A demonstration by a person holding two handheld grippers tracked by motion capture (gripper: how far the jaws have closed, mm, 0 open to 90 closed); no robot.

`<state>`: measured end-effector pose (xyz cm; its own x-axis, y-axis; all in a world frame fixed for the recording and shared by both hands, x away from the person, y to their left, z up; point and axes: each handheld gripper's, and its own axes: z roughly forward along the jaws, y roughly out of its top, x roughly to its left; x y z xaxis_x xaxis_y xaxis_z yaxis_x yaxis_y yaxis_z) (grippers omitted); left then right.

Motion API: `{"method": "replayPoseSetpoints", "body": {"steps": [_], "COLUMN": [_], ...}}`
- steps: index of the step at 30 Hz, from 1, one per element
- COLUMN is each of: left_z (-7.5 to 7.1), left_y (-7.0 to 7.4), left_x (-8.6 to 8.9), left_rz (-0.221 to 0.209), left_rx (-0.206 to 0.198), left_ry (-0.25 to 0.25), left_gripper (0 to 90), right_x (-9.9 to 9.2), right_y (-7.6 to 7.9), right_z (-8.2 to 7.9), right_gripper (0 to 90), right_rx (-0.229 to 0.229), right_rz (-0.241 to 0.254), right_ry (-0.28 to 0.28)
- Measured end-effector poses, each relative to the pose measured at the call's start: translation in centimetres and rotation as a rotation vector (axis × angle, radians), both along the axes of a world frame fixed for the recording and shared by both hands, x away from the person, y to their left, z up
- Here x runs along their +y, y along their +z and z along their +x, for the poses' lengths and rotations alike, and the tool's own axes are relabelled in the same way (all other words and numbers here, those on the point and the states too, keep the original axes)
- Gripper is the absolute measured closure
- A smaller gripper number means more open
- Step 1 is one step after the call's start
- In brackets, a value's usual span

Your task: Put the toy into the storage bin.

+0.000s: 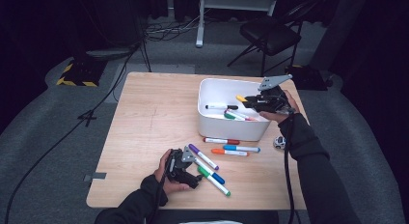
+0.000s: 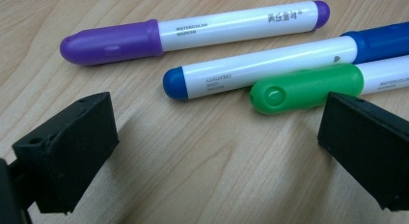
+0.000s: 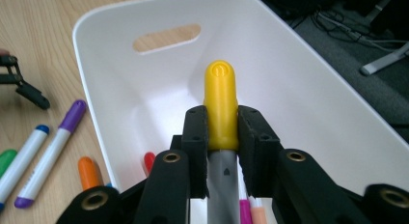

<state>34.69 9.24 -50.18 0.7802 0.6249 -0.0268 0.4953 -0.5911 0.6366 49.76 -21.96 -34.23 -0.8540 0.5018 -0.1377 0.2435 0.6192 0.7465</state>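
From above, my right gripper [image 1: 251, 102] hangs over the bin [image 1: 208, 119], clamped on a yellow pen [image 1: 241, 98]; my left gripper [image 1: 193, 176] rests on the table near the bin's front, beside loose pens.

In the left gripper view, my jaws stand wide apart and empty, a green pen [image 2: 308, 87] just ahead.

In the right gripper view, the pads pinch the yellow pen [image 3: 221, 108] at its cap, over the bin [image 3: 308, 89]. I judge it light, stiff and smooth, likely to slip; gripping mid-barrel would be safer.
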Motion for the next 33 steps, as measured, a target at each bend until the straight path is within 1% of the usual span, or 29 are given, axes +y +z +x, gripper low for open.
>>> {"method": "replayPoseSetpoints", "body": {"steps": [3,5,7,8,9,11,12,13,14,15,18,21,22,23,25,26,27,30,33], "left_z": [0.0,0.0,0.0,0.0,0.0,0.0,0.0,0.0,0.0,0.0,0.0,0.0,0.0,0.0,0.0,0.0,0.0,0.0,0.0], "left_y": [0.0,0.0,0.0,0.0,0.0,0.0,0.0,0.0,0.0,0.0,0.0,0.0,0.0,0.0,0.0,0.0,0.0,0.0,0.0], "left_x": [0.0,0.0,0.0,0.0,0.0,0.0,0.0,0.0,0.0,0.0,0.0,0.0,0.0,0.0,0.0,0.0,0.0,0.0,0.0], "left_rz": [-0.002,-0.002,-0.002,-0.002,-0.002,-0.005,-0.004,-0.002,-0.004,-0.004,-0.004,0.000,0.000,-0.001,-0.005,-0.004,-0.005,-0.005,-0.007], "left_rx": [0.000,0.000,0.000,0.000,0.000,0.001,0.001,0.001,0.000,0.001,0.000,0.000,0.000,0.000,0.001,0.000,0.001,0.001,0.003], "left_ry": [0.001,0.001,0.001,0.001,0.001,0.003,0.003,0.001,0.004,0.003,0.004,0.000,0.000,0.000,0.004,0.004,0.003,0.003,0.002], "left_gripper": [0.5,0.5,0.5,0.5,0.5,0.5,0.5,0.5,0.5,0.5,0.5,0.6,0.6,0.6,0.6,0.5,0.5,0.6,0.6], "right_x": [0.0,0.2,0.4,0.5,0.5,0.5,0.5,0.4,0.4,0.3,-0.2,-0.7,-0.9,-1.1,-1.5,-1.6,-1.8,-2.0,-2.1], "right_y": [-0.5,-0.8,-1.2,-1.4,-1.5,-1.7,-1.7,-1.7,-1.7,-1.6,-1.2,-0.7,-0.5,-0.3,0.1,0.2,0.3,0.2,-0.3], "right_z": [0.1,0.3,0.5,0.5,0.5,0.5,0.4,0.4,0.3,0.2,-0.3,-1.3,-1.8,-2.3,-3.3,-3.8,-4.2,-5.8,-7.4], "right_gripper": [74.7,74.7,74.6,74.5,74.4,74.1,73.1,69.8,69.2,69.1,69.5,69.9,70.2,70.3,69.9,69.5,69.5,69.1,69.1], "right_rx": [0.017,0.036,0.039,0.040,0.047,0.047,0.046,0.043,0.045,0.043,0.019,0.000,-0.006,-0.022,-0.042,-0.038,-0.054,-0.066,-0.085], "right_rz": [-0.014,-0.025,-0.054,-0.057,-0.057,-0.048,-0.041,-0.039,-0.035,-0.024,0.025,0.100,0.126,0.145,0.174,0.205,0.211,0.235,0.262], "right_ry": [0.000,-0.014,-0.009,-0.014,-0.022,-0.013,-0.014,-0.019,-0.030,-0.032,-0.039,-0.022,-0.006,0.012,0.024,0.029,0.041,0.080,0.116]}}
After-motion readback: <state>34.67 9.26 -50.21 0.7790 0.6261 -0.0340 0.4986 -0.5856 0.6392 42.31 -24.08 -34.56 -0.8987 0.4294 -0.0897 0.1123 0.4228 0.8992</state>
